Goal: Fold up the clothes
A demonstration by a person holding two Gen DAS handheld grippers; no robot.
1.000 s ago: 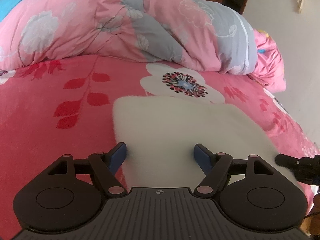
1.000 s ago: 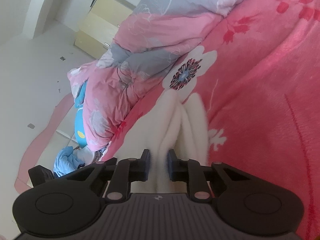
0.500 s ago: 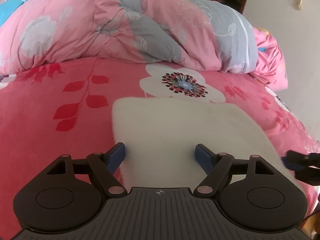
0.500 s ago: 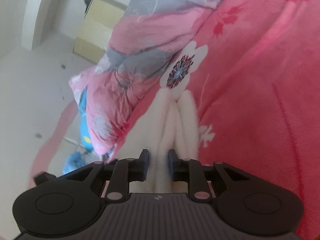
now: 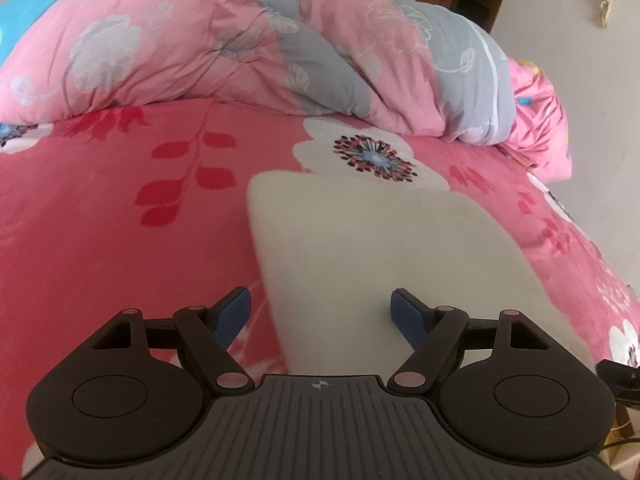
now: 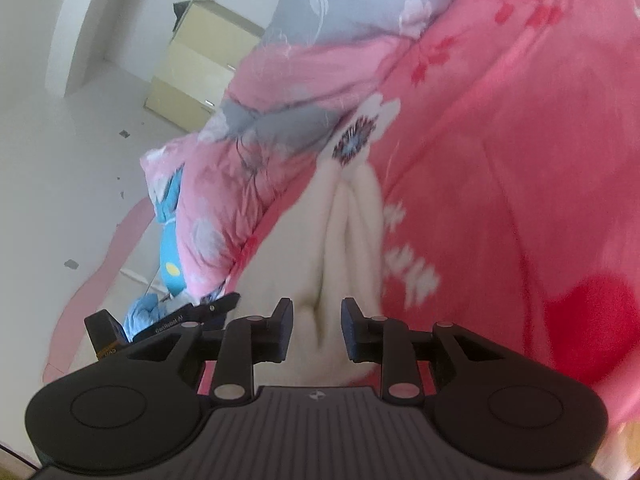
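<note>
A folded white fleece garment (image 5: 380, 240) lies flat on the pink flowered bedsheet (image 5: 100, 220). My left gripper (image 5: 318, 294) hovers open over the garment's near left edge, one blue finger above the sheet and the other above the cloth, gripping nothing. In the right wrist view the garment's layered edge (image 6: 348, 216) runs away from me. My right gripper (image 6: 316, 306) has a bunched fold between its fingers; its jaws are opening and the pads stand just off the cloth. The left gripper's body (image 6: 160, 328) shows at the lower left there.
A rolled pink and grey floral duvet (image 5: 240, 40) lies along the far side of the bed, with a blue item (image 6: 172, 240) behind it. A pale wooden cabinet (image 6: 200, 68) stands by the white wall. The right gripper's tip (image 5: 620, 376) peeks in at the left view's right edge.
My right gripper's jaws have spread apart from the white fold they were pinching, and that hand has shifted along the bed. The left gripper slid slightly leftwards, staying open.
</note>
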